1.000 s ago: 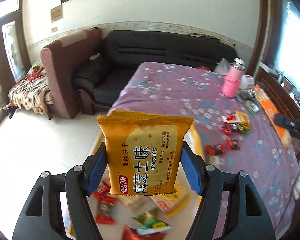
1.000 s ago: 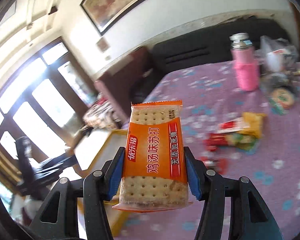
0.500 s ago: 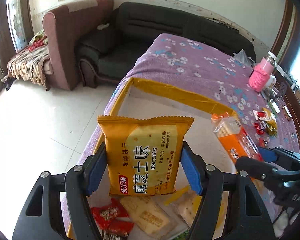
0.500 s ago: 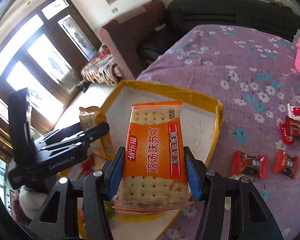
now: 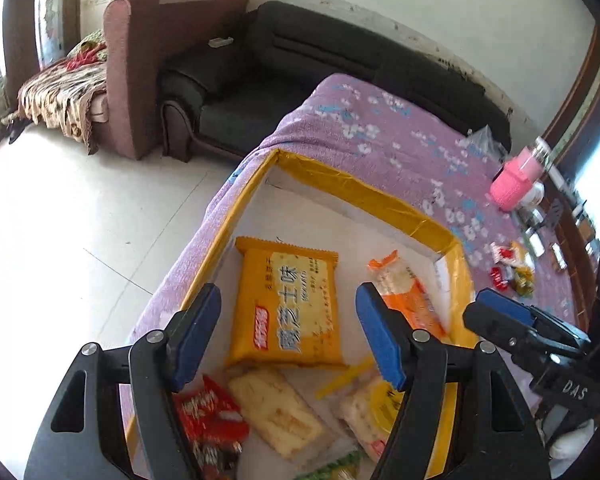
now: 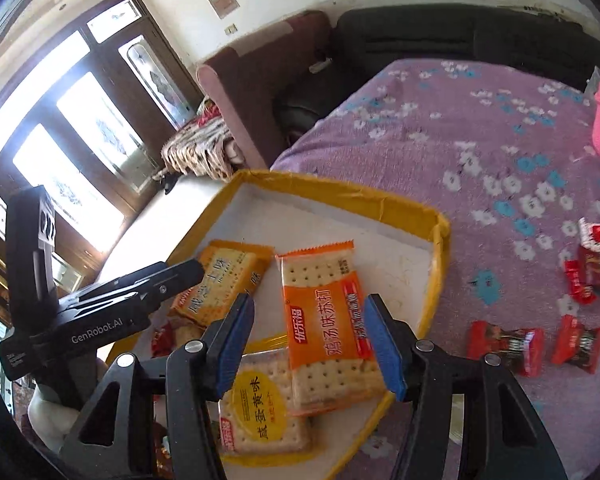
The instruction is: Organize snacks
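A yellow-rimmed box (image 5: 352, 190) with a white floor sits at the near corner of the purple table; it also shows in the right wrist view (image 6: 340, 192). My left gripper (image 5: 288, 336) is open above a yellow biscuit pack (image 5: 288, 304) that lies flat in the box. My right gripper (image 6: 308, 340) is open above an orange cracker pack (image 6: 328, 324), which lies in the box beside the yellow pack (image 6: 220, 280). The orange pack also shows in the left wrist view (image 5: 408, 296). Other snack packs (image 5: 276, 412) lie in the box's near end.
Several red candies (image 6: 508, 344) and small wrappers (image 5: 512, 264) lie loose on the purple flowered tablecloth (image 6: 480, 132) right of the box. A pink bottle (image 5: 516, 180) stands at the far right. A black sofa (image 5: 300, 60) and a brown armchair (image 5: 140, 60) stand beyond the table.
Both grippers opened and let go of their packs. The yellow biscuit pack and the orange cracker pack now lie in the box. Both grippers came lower over the box.
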{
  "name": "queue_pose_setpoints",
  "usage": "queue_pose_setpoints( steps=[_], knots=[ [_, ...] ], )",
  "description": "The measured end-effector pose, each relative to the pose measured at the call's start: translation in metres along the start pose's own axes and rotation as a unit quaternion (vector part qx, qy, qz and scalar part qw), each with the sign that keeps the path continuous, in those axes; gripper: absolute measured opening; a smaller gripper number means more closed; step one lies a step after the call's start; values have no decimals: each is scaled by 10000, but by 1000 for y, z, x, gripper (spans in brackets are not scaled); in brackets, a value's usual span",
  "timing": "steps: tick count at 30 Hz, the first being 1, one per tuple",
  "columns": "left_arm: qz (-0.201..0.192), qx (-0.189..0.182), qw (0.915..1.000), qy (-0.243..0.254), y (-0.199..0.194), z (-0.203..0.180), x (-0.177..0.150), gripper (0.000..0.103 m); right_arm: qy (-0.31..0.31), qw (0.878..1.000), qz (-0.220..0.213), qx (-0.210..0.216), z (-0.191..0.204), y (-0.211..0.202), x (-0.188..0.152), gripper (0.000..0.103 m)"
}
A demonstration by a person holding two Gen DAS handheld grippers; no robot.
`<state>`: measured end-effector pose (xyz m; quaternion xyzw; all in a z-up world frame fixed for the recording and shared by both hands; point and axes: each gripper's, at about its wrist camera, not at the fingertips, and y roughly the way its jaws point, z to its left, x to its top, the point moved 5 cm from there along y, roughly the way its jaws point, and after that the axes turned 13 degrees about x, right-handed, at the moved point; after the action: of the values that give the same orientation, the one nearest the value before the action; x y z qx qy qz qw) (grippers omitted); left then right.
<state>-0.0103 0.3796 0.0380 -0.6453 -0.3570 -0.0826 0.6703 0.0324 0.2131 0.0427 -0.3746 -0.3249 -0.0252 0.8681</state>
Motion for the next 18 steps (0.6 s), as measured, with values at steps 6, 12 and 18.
queue_pose_setpoints(
  steps=[6,12,18],
  knots=[
    [-610,-741,9944,-448,-80,3,-23,70,-95,9990,-431,7,-2,-77,-9,59],
    [-1178,-668,9907,-128,-163,-4,-44,70,-419,9917,-1081,-547,-15,-197,-36,64],
    [-2454,40,9688,333,-261,-16,-45,70,-304,9766,-1793,-1148,-35,-322,-52,66]
  ],
)
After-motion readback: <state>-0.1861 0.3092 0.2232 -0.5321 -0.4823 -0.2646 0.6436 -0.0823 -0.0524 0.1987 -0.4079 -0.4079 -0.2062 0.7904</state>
